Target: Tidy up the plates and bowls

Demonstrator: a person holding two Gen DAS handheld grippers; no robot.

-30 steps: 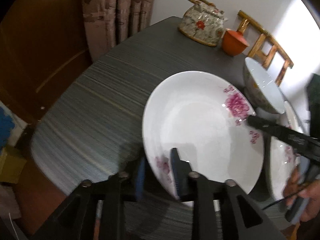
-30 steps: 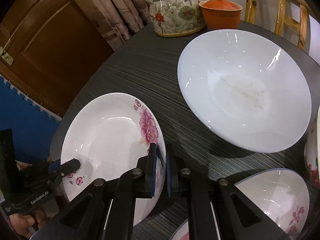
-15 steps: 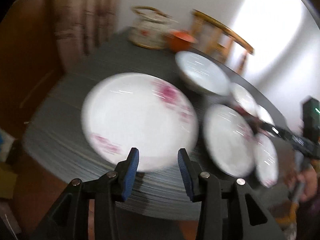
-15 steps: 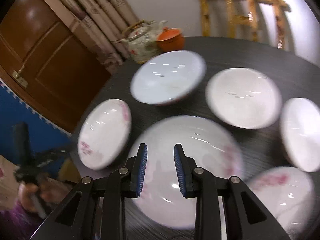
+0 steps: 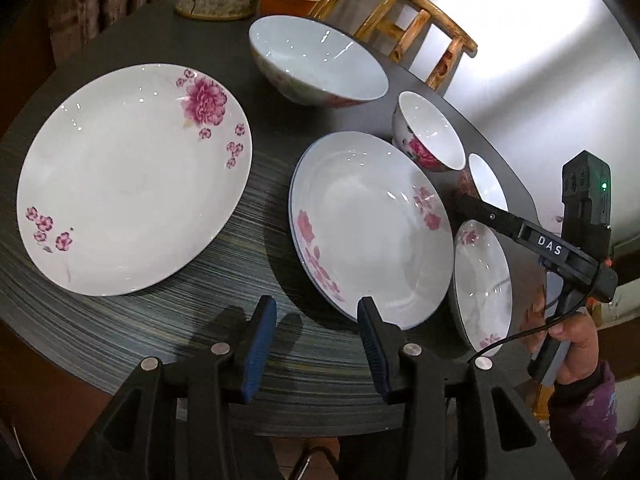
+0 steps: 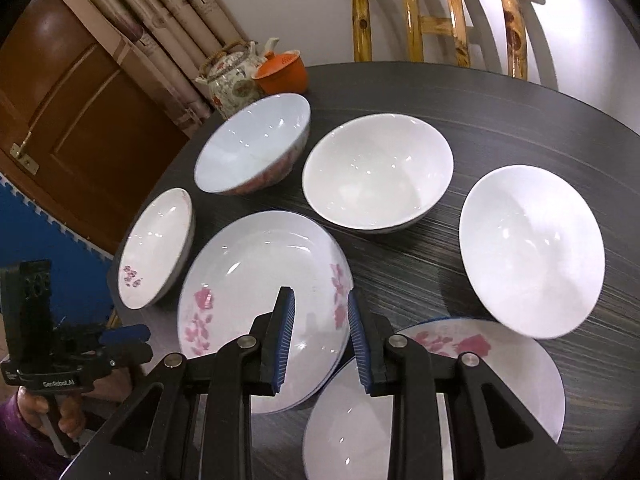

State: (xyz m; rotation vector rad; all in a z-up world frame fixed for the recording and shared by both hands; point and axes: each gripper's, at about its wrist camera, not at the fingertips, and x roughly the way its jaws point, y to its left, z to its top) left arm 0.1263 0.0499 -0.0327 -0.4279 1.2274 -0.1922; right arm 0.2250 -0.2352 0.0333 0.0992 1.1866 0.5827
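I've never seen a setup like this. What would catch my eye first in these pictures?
Probably the dark round table crowded with white dishes: a big plate with pink flowers at the left, a blue-rimmed plate beside it, and bowls toward the far edge. Then the black grippers' blue fingers at the bottom of each view, open and holding nothing.

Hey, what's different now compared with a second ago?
Both grippers let go of the big flowered plate and drew back. The left gripper and right gripper now stand open and empty. The plate lies flat on the table; teapot and bowls unchanged.
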